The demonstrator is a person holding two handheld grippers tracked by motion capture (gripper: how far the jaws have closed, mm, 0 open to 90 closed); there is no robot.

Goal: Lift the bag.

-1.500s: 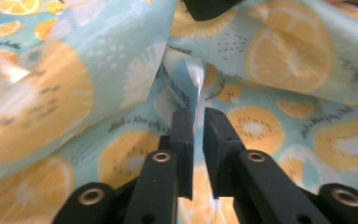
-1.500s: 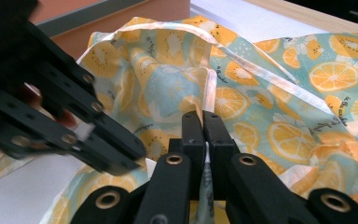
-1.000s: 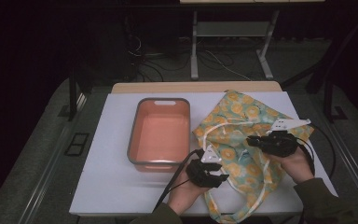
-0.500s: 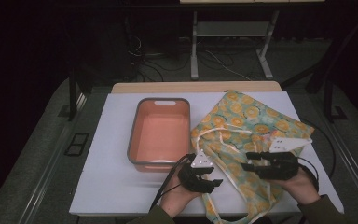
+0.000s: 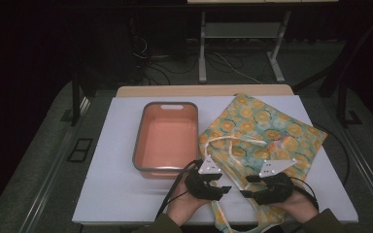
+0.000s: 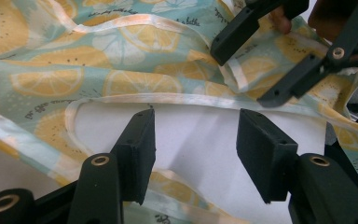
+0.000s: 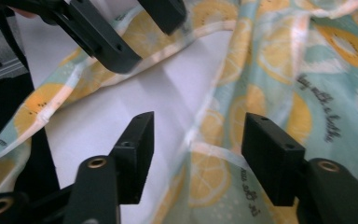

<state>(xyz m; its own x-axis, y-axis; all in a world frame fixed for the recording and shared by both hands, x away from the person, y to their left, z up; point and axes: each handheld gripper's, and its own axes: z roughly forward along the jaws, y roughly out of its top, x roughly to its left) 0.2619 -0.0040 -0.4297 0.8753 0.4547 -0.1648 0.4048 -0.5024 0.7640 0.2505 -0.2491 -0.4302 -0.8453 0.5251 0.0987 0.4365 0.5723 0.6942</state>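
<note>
Both tongs sit low at the near edge of the white table (image 5: 121,194), each held in one of the person's hands, their tips turned toward each other. Left tongs (image 5: 222,190) have their jaws apart with nothing between them; in the left gripper view (image 6: 193,140) the gap between the black jaws frames bare white table, and a pale hem of the cloth (image 6: 121,60) runs just beyond the jaw tips. Right tongs (image 5: 246,186) are likewise spread wide and empty; in the right gripper view (image 7: 196,144) one jaw hangs over bare table and the other over the cloth (image 7: 307,70), with a pale strap (image 7: 214,154) lying across the gap. I cannot tell whether either pair touches the fabric.

That cloth (image 5: 262,126), teal with a print of yellow lemon slices, lies flat and rumpled ahead of the right tongs, spreading away toward the far right of the table. Its white strap (image 5: 233,141) loops just ahead of both pairs, and a narrow tail of it runs back between the two hands to the near edge.

Ahead of the left tongs and just beside the cloth stands an orange tub (image 5: 167,138) with a grey rim, empty. Black cables trail back from each pair of tongs past the wrists.
</note>
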